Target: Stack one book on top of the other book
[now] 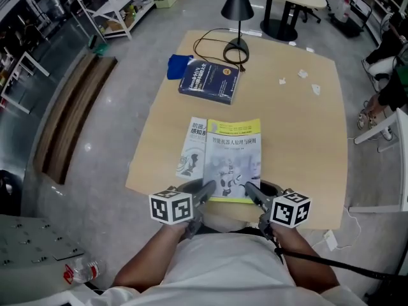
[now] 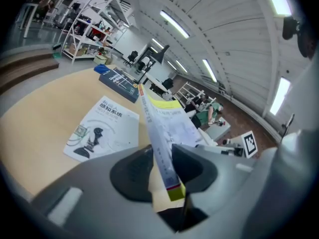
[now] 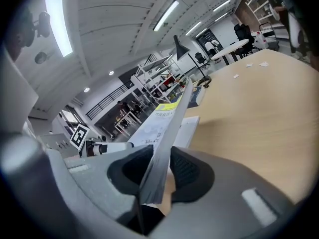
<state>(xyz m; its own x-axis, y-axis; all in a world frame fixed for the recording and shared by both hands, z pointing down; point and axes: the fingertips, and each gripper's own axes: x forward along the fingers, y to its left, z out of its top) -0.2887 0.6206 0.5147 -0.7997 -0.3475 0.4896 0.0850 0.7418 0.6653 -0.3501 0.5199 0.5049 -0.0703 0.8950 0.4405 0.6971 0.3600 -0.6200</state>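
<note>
L hand-held gripper (image 1: 207,191): jaws part-open, clamped on yellow book (image 1: 234,155), its left corner.
R hand-held gripper (image 1: 250,191): same, right corner.
Yellow book: over white book's (image 1: 193,146) right side.
Room: bare table (image 1: 299,139) right of white book.

pale wooden table (image 1: 299,139) on grey floor (image 1: 137,75), black lamp (image 1: 237,4), white shelving (image 1: 111,5)

3 books: yellow book (image 1: 234,155), white book (image 1: 193,146), blue book (image 1: 209,80), 2 grippers: left gripper (image 1: 206,192), right gripper (image 1: 251,192), 1 lamp (image 1: 237,8), 1 cloth (image 1: 178,65), 3 paper scraps (image 1: 302,74), 1 table (image 1: 299,145)
</note>
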